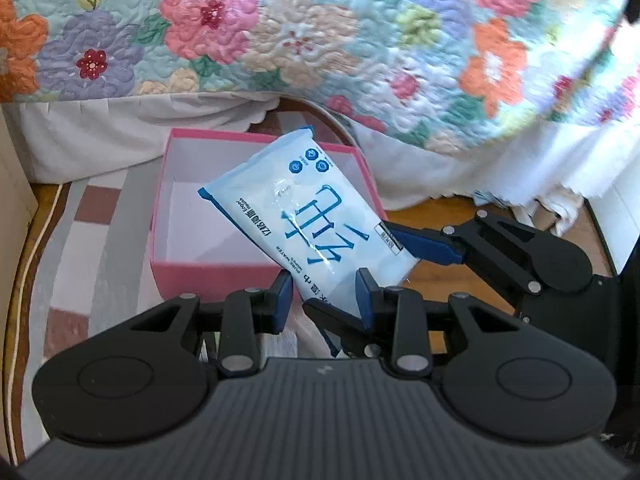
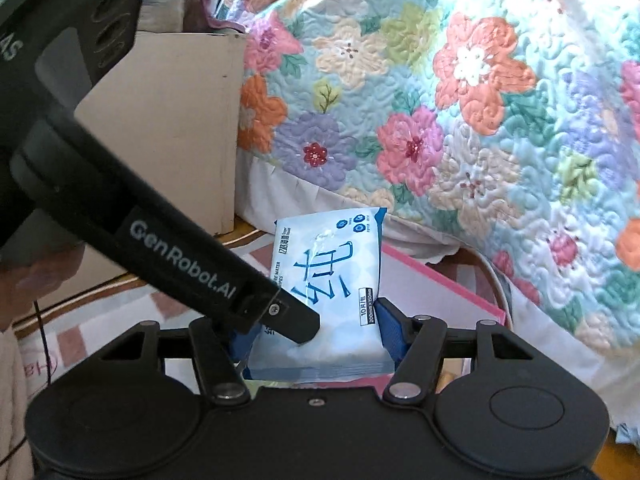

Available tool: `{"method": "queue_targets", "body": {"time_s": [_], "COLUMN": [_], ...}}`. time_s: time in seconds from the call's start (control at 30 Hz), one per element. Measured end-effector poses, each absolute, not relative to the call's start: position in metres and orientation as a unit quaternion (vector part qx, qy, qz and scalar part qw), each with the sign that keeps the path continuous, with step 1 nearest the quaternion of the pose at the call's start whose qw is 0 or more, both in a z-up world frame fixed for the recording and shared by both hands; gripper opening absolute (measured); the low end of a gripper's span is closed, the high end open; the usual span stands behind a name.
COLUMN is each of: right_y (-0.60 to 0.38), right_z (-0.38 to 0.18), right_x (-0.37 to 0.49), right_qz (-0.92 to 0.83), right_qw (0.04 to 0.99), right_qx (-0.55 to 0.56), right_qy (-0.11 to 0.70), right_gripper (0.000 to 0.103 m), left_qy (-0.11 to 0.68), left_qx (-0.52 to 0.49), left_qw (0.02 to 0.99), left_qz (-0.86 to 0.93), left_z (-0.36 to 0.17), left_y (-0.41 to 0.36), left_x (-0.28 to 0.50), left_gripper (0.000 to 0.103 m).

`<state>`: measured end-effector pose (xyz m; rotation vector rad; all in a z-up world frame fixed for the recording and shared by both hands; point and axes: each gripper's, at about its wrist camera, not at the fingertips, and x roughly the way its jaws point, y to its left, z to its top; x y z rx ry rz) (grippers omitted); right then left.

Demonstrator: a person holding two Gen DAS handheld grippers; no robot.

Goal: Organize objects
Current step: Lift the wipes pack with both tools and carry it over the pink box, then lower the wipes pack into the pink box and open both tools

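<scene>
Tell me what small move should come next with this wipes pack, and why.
Probably lower the wipes pack into the open pink box: the fingers of the right gripper clamp its near end, it hangs tilted over the box, and the box floor that shows looks bare.

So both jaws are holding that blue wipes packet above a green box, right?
Not quite: the box is pink, not green, as the left wrist view shows. The wipes packet is indeed held above it by the left gripper and right gripper.
</scene>
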<state>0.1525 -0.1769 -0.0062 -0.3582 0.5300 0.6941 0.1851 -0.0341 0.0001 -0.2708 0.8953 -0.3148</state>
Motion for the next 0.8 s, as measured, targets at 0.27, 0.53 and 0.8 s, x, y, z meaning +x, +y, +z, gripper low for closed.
{"method": "queue_targets", "body": {"time_s": [0.27,0.53,0.8], "right_y": [-0.169,-0.163,-0.159], "right_z": [-0.027,-0.087,-0.139], "right_x": [0.25,0.326,0.367], "right_qz": [0.337,0.341,0.356], "right_qw": [0.869,0.832,0.795], "right_qx": [-0.161,-0.156,-0.11], "right_qy": [0.324,0.41,0.478], "right_gripper": [0.064,0.064,0.064], "left_qy": [0.478,0.548,0.577], "left_qx": [-0.168,-0.238,-0.208], "left_qw": [0.855,0.798,0.789], "left_qz": [-0.109,-0.076,-0.037], "left_z": [-0.047,-0.123,-0.159], "left_y": [-0.031,-0.022,-0.026], "left_x": [0.278,0.343,0.366], "left_gripper": [0.031,0.031,0.031]}}
